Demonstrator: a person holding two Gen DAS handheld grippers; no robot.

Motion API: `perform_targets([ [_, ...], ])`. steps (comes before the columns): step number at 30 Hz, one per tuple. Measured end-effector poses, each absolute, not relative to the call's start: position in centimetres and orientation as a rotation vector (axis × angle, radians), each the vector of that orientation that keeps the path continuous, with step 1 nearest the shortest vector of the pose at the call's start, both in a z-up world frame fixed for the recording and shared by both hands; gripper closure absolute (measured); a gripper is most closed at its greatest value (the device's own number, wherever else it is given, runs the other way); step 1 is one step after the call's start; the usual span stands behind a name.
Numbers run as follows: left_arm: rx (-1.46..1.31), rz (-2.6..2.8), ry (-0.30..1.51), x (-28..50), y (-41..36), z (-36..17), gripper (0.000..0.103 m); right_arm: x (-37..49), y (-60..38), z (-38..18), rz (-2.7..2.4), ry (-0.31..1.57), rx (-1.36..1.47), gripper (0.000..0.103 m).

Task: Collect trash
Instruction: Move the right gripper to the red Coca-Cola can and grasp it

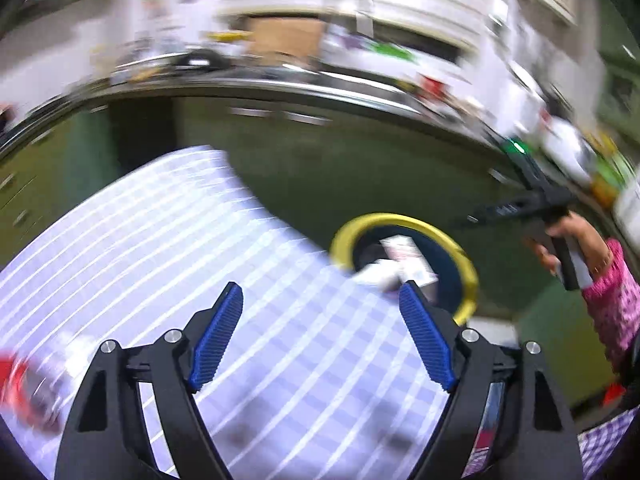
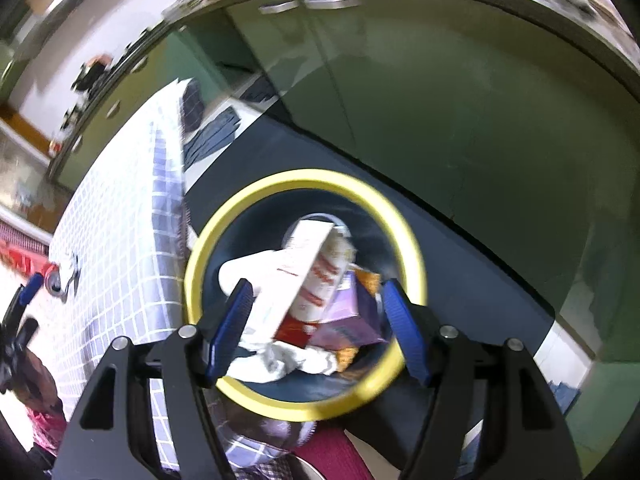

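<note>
The left claw [image 1: 320, 332] hung released, nothing between its blue pads, over the checked tablecloth on the surface [image 1: 160, 240]. Just past the surface's right edge stood the yellow-rimmed trash bin [image 2: 200, 264], holding a white carton [image 2: 292, 272], a paper cup [image 2: 328, 276], a purple box [image 2: 348, 312] and crumpled tissue [image 2: 288, 360]. The right claw [image 2: 316, 328] hovered above the bin's mouth, its jaws apart, gripping nothing.
</note>
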State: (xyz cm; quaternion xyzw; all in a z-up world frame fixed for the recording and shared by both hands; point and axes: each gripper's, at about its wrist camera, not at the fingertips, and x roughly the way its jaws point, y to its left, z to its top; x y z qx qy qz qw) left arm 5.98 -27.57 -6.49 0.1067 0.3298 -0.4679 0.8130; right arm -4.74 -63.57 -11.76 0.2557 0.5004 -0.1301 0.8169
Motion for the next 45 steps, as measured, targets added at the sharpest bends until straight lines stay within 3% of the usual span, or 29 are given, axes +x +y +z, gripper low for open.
perform_targets([
  [3,0.147,-0.851,0.695,7.8,-20.5,-7.6,0.012,-2.3,-60.8,-11.6,-0.217,1.09,0.499,0.038],
  [9,0.087,-0.664,0.744,11.0,-10.8,-11.0,0.011,4.9,-51.8,-10.7,-0.02,1.142,0.345,0.038],
  [17,0.033,-0.618,0.782,12.5,-5.0,-14.2,0.011,14.4,-36.0,-8.6,0.289,1.182,0.067,0.037],
  [22,0.05,-0.637,0.78,12.0,-5.0,-14.4,0.009,18.5,-27.4,-7.2,0.461,1.176,-0.092,0.037],
  [27,0.129,-0.654,0.784,10.8,-5.5,-14.3,0.008,22.8,-20.4,-6.1,0.657,1.189,-0.185,0.018],
  [35,0.064,-0.646,0.793,10.9,-2.9,-13.8,0.006,29.3,-13.0,-8.7,0.727,1.365,-0.325,0.017],
  [45,0.051,-0.651,0.811,11.4,-2.9,-13.8,0.006,30.8,-10.8,-13.0,0.701,1.467,-0.435,0.017],
])
